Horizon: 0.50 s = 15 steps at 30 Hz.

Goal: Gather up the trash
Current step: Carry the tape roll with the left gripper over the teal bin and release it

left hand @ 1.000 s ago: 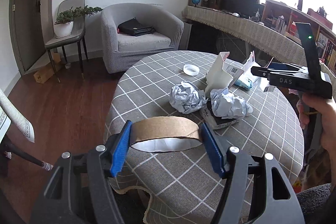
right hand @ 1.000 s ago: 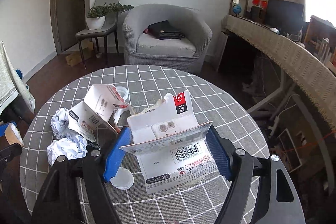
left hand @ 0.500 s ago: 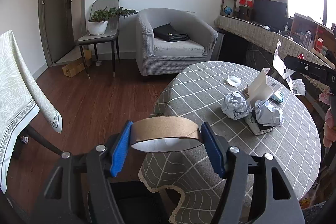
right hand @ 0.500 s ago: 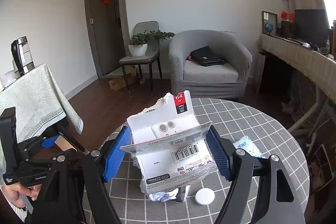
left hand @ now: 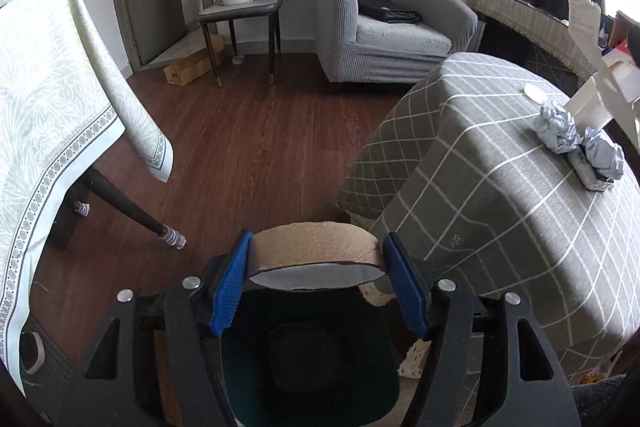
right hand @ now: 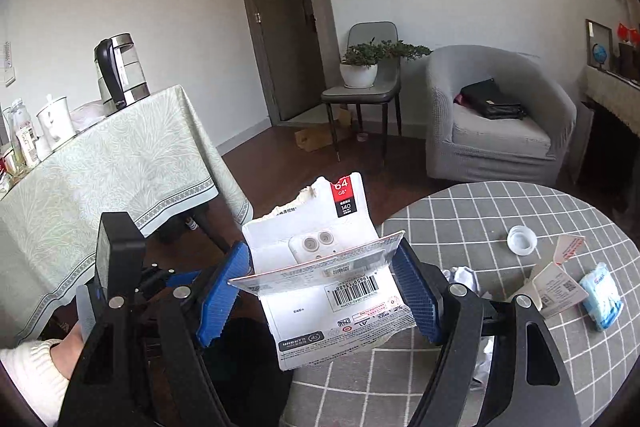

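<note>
- The cardboard ring [left hand: 316,247], a brown tape core with a pale inner face, sits crosswise between the blue pads of the left gripper [left hand: 316,279], which are clamped on its two sides at a middling spread.
- Under that ring a dark bin [left hand: 312,351] with a black liner opens directly below the jaws, standing on the wooden floor beside the round table [left hand: 500,195].
- The torn white package [right hand: 332,279], printed with a barcode and a red "64 GB" corner, is pinched between the blue pads of the right gripper [right hand: 324,287], held upright and slightly folded.
- Only the left wrist view shows two crumpled foil balls [left hand: 556,127] on the checked cloth next to an opened white carton [left hand: 592,107].
- Only the right wrist view shows a small clear cap [right hand: 521,239], a blue tissue packet [right hand: 602,295], a torn box [right hand: 556,283], the kettle [right hand: 120,71] on the side table [right hand: 120,163], and a hand [right hand: 72,339] in a white sleeve gripping the other tool.
</note>
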Each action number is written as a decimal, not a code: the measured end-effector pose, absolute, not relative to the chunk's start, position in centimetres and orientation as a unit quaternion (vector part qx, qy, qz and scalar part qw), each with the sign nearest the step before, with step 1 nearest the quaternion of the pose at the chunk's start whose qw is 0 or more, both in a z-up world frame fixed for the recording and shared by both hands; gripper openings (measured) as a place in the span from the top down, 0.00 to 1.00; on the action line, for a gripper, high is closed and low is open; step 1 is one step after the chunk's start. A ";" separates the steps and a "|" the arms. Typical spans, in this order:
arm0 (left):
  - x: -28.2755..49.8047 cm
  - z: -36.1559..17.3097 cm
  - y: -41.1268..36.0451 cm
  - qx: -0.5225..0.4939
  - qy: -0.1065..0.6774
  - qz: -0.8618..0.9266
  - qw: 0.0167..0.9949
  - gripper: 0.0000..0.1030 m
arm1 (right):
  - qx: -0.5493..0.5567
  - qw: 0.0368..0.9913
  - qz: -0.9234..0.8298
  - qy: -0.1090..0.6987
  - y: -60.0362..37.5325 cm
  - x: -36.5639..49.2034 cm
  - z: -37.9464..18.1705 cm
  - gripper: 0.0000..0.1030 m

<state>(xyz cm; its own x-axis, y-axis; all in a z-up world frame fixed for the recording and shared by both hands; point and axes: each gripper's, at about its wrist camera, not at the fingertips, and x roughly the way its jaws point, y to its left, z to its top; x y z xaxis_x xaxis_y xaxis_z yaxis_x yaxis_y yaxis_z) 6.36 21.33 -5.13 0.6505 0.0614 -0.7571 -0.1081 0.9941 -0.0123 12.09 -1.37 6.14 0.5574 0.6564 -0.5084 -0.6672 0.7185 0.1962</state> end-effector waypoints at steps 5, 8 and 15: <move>5.8 -8.2 23.5 -0.035 0.463 0.056 0.884 0.33 | -0.005 0.866 0.391 0.312 1.9 12.0 4.8 0.27; 5.3 -9.8 24.5 -0.040 0.488 0.057 0.870 0.33 | 0.001 0.855 0.402 0.328 3.5 11.8 3.9 0.27; 4.7 -13.9 26.3 -0.046 0.550 0.049 0.832 0.33 | 0.029 0.818 0.426 0.385 7.6 11.9 0.7 0.27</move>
<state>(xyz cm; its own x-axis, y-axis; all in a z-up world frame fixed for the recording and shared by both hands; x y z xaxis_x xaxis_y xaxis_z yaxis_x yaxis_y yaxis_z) 4.69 26.28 -13.94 0.3891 0.0307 -0.9207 -0.1319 0.9910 -0.0227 11.86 7.57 0.69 0.3406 0.7188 -0.6061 -0.6742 0.6360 0.3755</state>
